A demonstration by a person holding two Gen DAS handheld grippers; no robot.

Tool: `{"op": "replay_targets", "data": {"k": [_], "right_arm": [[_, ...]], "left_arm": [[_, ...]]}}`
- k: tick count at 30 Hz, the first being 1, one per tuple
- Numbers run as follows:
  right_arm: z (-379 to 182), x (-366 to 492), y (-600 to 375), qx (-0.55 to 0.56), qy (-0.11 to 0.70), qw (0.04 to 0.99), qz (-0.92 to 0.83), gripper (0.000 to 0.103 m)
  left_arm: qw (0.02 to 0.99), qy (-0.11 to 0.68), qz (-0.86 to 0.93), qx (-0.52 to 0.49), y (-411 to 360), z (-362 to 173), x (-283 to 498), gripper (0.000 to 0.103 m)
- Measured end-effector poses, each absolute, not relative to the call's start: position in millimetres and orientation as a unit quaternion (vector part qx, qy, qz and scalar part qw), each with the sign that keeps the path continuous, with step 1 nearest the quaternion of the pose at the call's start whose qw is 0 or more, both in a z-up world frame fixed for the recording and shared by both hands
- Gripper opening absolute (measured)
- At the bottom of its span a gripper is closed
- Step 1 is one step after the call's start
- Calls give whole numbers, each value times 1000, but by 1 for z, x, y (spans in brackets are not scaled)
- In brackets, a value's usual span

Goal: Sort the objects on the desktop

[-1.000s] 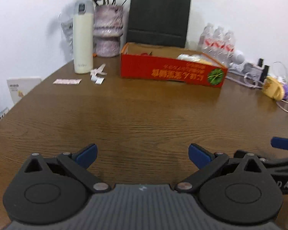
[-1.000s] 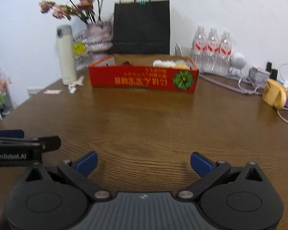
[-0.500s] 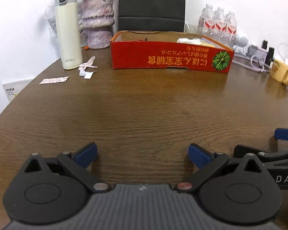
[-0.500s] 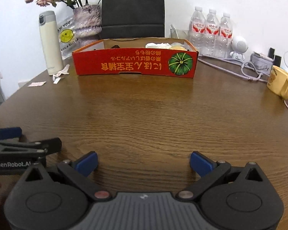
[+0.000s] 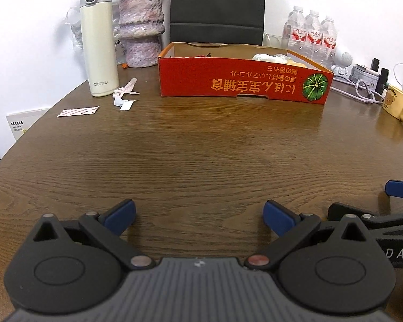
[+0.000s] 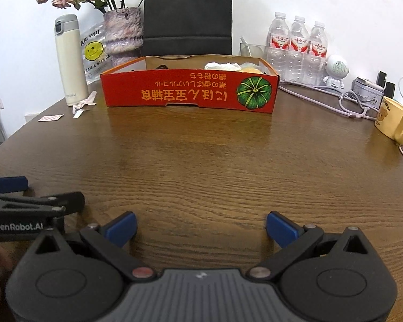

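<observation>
both the left claw and right claw hang released and empty over the counter. the paper scraps lie far-left beside the white bottle, near the red box; they look light and flimsy, best pinched at a raised edge.

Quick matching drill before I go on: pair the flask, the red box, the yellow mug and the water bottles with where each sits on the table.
1 flask
2 red box
3 yellow mug
4 water bottles

A far centre
B right edge
C far left, beside the vase
D far right, behind the box's right corner

Pairs: 1-C, 2-A, 3-B, 4-D
</observation>
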State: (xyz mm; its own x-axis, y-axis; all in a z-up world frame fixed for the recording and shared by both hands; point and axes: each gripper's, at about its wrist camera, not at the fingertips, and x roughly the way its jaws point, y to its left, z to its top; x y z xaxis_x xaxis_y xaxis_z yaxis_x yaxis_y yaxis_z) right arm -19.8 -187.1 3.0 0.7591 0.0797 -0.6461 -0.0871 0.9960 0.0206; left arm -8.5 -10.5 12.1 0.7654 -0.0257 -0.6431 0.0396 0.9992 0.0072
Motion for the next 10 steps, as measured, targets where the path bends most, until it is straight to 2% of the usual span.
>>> {"op": "replay_targets", "data": {"k": [10], "right_arm": [[3, -18, -187, -5, 344, 938, 44, 103]], "left_arm": [[939, 342, -17, 10, -10, 12, -8, 103]]}}
